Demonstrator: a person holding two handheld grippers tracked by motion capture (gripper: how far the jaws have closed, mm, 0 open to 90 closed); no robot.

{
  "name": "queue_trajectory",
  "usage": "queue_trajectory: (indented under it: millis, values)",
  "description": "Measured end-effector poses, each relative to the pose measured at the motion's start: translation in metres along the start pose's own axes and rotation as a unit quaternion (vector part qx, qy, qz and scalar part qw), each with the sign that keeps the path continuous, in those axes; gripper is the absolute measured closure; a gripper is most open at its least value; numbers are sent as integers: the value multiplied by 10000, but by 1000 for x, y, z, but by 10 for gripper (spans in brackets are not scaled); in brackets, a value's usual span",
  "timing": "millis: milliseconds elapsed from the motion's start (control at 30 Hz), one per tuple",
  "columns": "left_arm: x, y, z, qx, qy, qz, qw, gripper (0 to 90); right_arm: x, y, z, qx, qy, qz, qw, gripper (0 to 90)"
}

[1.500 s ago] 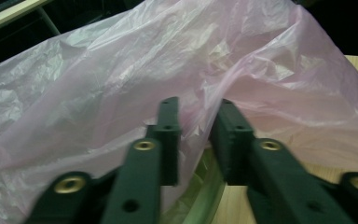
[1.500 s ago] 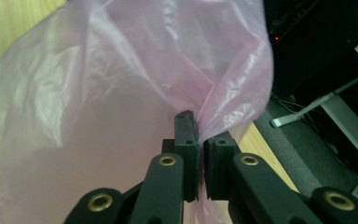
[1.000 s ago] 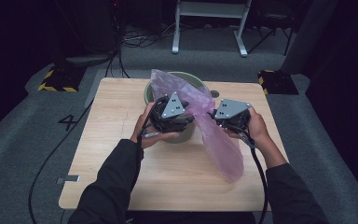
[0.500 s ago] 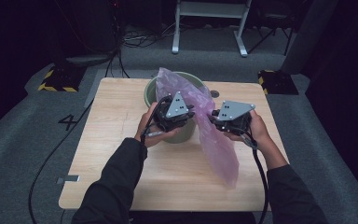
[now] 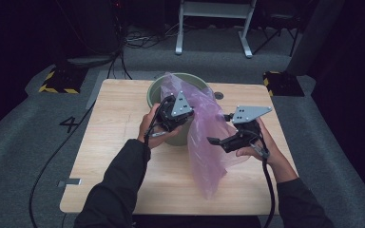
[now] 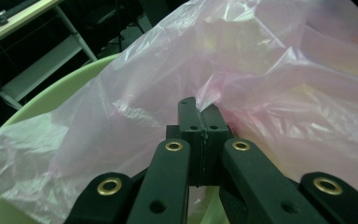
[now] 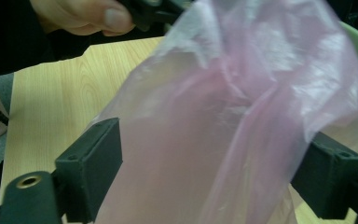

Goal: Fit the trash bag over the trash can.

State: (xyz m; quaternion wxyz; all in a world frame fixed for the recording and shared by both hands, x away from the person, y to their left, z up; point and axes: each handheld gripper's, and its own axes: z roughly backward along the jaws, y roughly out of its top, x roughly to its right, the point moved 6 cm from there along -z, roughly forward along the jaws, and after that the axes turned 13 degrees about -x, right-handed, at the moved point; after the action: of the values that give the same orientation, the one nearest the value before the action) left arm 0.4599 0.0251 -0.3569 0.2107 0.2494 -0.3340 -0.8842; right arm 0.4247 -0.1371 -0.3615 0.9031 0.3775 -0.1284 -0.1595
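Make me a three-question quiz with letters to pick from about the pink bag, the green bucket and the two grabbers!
1. Where does the round pale green plastic bucket stand?
A. on the light wooden table
B. on the grey floor
C. on a chair

2. What colour is the thin see-through plastic bag?
A. blue
B. pink
C. yellow

3. How are the jaws of the left gripper?
A. wide open
B. shut on the bag
C. shut on the bucket's rim

Answers:
1 A, the high view shows the bucket on the tabletop's far side.
2 B, the film is pink in all views.
3 B, the left gripper view shows the pads pressed together, pinching a fold of film.
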Motion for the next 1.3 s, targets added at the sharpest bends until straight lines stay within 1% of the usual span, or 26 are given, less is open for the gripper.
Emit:
queue_trajectory:
  millis: [67,100,133,167,200,267,333,367,400,467,500,567,600,667,700,733,800,833,867,933,1000,1033,1067,1167,1233,1300]
  values:
    - [1,0,-1,-29,-3,-10,10000,900,-8,2,-4,-63,-29,11,10000,172]
    - [1,0,-1,-37,-34,6,10000,900,-10,3,-6,-121,-111,31,9999,204]
    - [0,0,-2,-62,-40,-2,10000,900,-11,4,-8,-201,-235,105,9995,318]
    - [0,-1,-1,-64,-50,14,10000,900,-14,5,-11,-280,-357,248,9987,492]
    - [-1,-1,-1,-65,-75,40,9999,900,-15,7,-13,-323,-488,352,9977,547]
    - [-3,-3,-1,-81,-105,128,9998,899,-15,9,-13,-289,-538,445,9971,671]
    - [-7,-6,-1,-134,-193,225,9995,899,-13,14,-11,-174,-651,501,9965,782]
    - [-10,-7,-1,-197,-220,274,9992,899,-11,16,-10,-81,-655,504,9965,822]
    - [-12,-9,-2,-232,-274,381,9986,899,-8,18,-8,26,-658,479,9967,845]
    - [-15,-12,-4,-296,-314,412,9982,898,-3,22,-5,129,-680,401,9968,861]
    - [-16,-12,-4,-315,-296,433,9981,887,2,25,-4,187,-715,342,9967,872]
    - [-19,-14,-4,-238,-280,561,9977,800,10,30,-2,256,-735,224,9967,880]
    - [-21,-14,-4,-227,-218,618,9976,729,14,32,-1,269,-775,169,9965,885]
    - [-22,-14,-1,-118,-283,686,9972,668,20,36,-1,270,-771,80,9966,890]
    - [-25,-15,1,-78,-218,729,9971,625,23,37,-2,262,-792,59,9965,892]
    - [-26,-16,3,-37,-251,756,9968,527,26,39,-3,244,-821,32,9963,894]
    - [-29,-18,8,18,-154,868,9961,442,29,41,-5,226,-847,6,9961,896]
    - [-30,-20,11,73,-142,894,9959,365,31,42,-5,217,-853,-10,9961,897]
    - [-31,-21,15,152,-194,892,9957,326,32,42,-6,224,-830,-42,9963,897]
    - [-31,-24,23,279,-230,902,9953,269,35,44,-7,194,-883,-82,9959,898]
    - [-30,-27,31,428,-204,848,9953,228,38,45,-8,171,-883,-106,9959,898]
    - [-27,-28,35,513,-226,824,9950,214,40,46,-8,145,-930,-117,9955,899]
    - [-24,-29,39,586,-287,750,9950,196,42,47,-8,139,-933,-160,9954,899]
    - [-10,-31,50,734,-385,485,9954,171,46,48,-9,107,-961,-230,9950,899]
    - [-1,-31,55,804,-444,348,9952,165,49,49,-10,104,-914,-312,9953,899]
    - [10,-30,59,883,-614,221,9940,165,52,50,-11,44,-971,-326,9947,900]
